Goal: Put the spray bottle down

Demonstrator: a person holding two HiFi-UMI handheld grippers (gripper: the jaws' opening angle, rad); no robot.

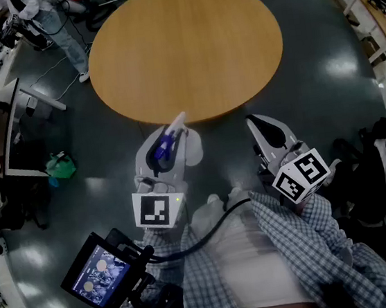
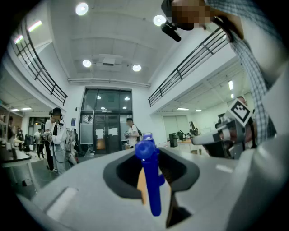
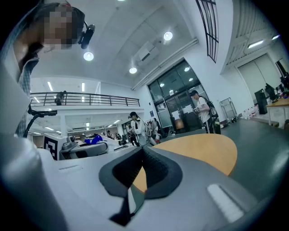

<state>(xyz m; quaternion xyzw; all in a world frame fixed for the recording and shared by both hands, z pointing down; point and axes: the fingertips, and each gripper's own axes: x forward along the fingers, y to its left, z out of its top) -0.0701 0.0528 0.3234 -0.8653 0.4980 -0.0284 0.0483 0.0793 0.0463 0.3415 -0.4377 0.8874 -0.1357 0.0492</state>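
The spray bottle, blue with a white nozzle end, lies between the jaws of my left gripper, which is shut on it. It hangs over the dark floor, just short of the near edge of the round wooden table. In the left gripper view the blue bottle stands upright between the dark pads of the left gripper. My right gripper is held to the right of it, also off the table, shut with nothing in it. In the right gripper view the right gripper faces the table.
A person stands at the table's far left. A desk with a monitor and a green bag are at the left. A dark chair sits at the right. A small screen hangs at my waist.
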